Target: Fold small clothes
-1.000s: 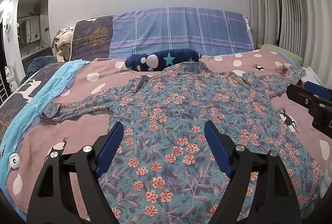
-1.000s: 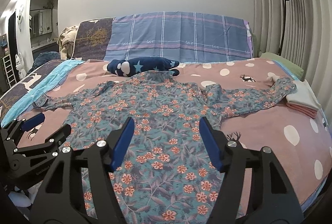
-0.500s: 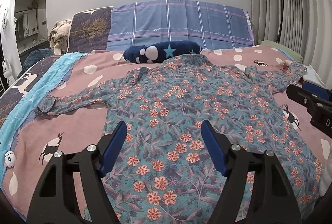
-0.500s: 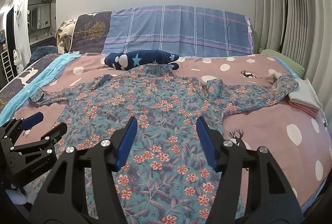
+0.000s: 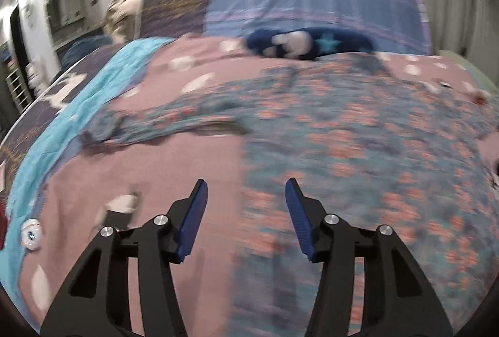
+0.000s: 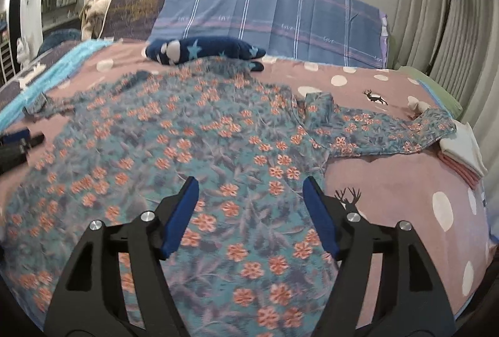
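1. The bed (image 6: pixel 405 181) fills both views, covered by a pink spread with white dots and deer prints; a turquoise blanket (image 5: pixel 103 81) runs along its left edge.
2. A blue plaid cloth (image 6: pixel 274 19) drapes the headboard area behind the bed.
3. The floral shirt (image 6: pixel 193 134), teal with orange flowers, lies spread flat across the middle of the bed, collar toward the headboard. One sleeve (image 6: pixel 389 134) stretches out to the right, its cuff touching a small stack of folded clothes (image 6: pixel 461 150) at the bed's right edge. The other sleeve (image 5: pixel 162 122) reaches left toward the turquoise blanket; the left wrist view is blurred.
4. A navy pillow with stars (image 6: pixel 202 51) sits just behind the shirt's collar.
5. The right gripper (image 6: pixel 249 184) hovers over the shirt's lower right part, its blue-padded jaws wide apart with nothing between them.
6. The left gripper (image 5: pixel 244 184) hangs over the shirt's left side edge, jaws likewise spread and empty, one finger above bare pink spread, the other above the floral fabric.
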The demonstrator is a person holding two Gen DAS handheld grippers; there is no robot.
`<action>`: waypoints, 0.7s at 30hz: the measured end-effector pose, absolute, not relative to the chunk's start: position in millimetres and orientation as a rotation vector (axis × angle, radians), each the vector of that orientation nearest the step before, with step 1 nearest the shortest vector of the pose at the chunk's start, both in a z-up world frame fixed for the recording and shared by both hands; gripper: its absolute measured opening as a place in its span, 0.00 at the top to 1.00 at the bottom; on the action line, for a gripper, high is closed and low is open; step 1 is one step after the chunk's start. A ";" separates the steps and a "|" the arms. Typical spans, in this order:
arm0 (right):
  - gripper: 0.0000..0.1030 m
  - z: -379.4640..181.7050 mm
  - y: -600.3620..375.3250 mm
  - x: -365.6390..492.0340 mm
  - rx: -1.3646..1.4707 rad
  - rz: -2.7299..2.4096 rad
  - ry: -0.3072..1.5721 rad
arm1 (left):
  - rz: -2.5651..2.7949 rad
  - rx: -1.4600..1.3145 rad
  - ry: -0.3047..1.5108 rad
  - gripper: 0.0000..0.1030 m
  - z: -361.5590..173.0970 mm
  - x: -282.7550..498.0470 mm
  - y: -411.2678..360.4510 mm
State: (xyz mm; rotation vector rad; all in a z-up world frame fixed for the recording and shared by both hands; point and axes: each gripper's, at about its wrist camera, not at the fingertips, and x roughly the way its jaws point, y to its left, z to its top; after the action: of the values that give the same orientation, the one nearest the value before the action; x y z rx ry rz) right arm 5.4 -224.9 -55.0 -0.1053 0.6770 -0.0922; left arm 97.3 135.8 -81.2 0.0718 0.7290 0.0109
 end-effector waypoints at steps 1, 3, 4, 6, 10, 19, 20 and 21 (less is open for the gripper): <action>0.29 -56.3 -227.1 9.0 -0.114 -0.084 0.689 | 0.064 0.083 0.738 0.48 -81.1 109.4 153.5; 0.25 -57.3 -231.8 16.3 -0.130 -0.073 0.707 | 0.156 0.103 0.747 0.48 -79.8 128.3 180.9; 0.24 -57.3 -233.4 18.7 -0.134 -0.071 0.711 | 0.204 0.104 0.759 0.47 -78.7 144.1 201.8; 0.23 -57.9 -237.3 26.9 -0.149 -0.076 0.722 | 0.293 0.092 0.779 0.43 -78.9 172.6 236.5; 0.21 -63.5 -241.4 45.2 -0.192 -0.099 0.749 | 0.365 0.095 0.812 0.36 -83.7 226.4 278.0; 0.21 -80.0 -240.8 83.2 -0.208 -0.106 0.795 | 0.445 0.130 1.013 0.38 -125.2 304.8 317.0; 0.21 -80.5 -241.1 85.7 -0.207 -0.105 0.795 | 0.457 0.123 1.019 0.51 -125.8 304.6 320.6; 0.21 -80.8 -241.3 87.2 -0.207 -0.105 0.794 | 0.463 0.107 1.028 0.61 -125.7 305.8 326.0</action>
State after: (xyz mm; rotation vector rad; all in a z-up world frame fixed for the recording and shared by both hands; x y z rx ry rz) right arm 87.2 -241.3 -80.8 -0.2075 0.7938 -0.1045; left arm 305.8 326.0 -125.7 0.1075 1.0284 0.4626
